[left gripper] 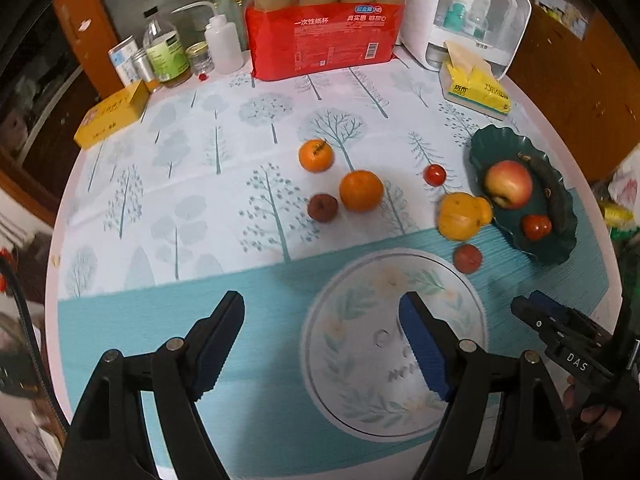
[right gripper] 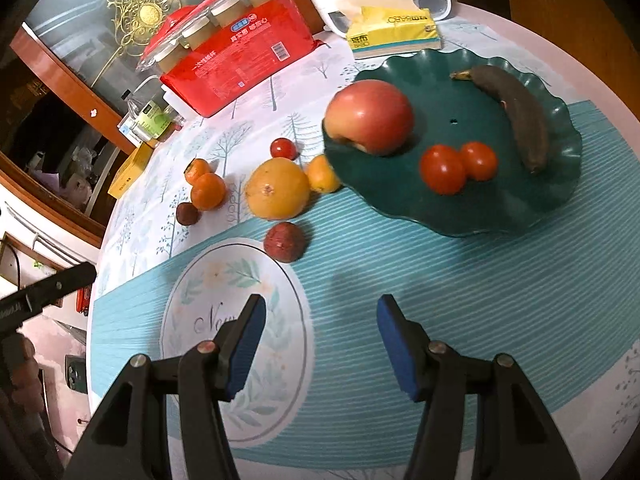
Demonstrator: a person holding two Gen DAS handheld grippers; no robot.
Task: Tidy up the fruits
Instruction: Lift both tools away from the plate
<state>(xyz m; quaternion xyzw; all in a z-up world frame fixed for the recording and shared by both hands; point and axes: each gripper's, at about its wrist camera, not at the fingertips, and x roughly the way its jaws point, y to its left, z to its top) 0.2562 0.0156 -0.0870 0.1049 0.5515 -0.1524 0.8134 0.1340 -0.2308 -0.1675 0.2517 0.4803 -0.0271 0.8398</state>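
Observation:
A dark green wavy plate (right gripper: 480,228) holds an apple (right gripper: 370,116), two tomatoes (right gripper: 442,168) and a blackened banana (right gripper: 520,120). Left of it on the tablecloth lie a big yellow-orange citrus (right gripper: 277,189), a small orange (right gripper: 322,174), a tomato (right gripper: 283,148) and a dark red fruit (right gripper: 284,241). Farther left sit an orange (left gripper: 361,191), a tangerine (left gripper: 316,155) and another dark red fruit (left gripper: 323,208). My left gripper (left gripper: 322,304) hovers open and empty over the near cloth. My right gripper (right gripper: 320,308) is open and empty, short of the plate (left gripper: 560,216).
A red pack of paper cups (left gripper: 324,40), a yellow tissue box (left gripper: 476,88), a white appliance (left gripper: 460,12), bottles (left gripper: 166,52) and a yellow carton (left gripper: 114,114) line the far edge. The round table drops off at both sides. A hand (left gripper: 596,412) holds the right gripper (left gripper: 532,308).

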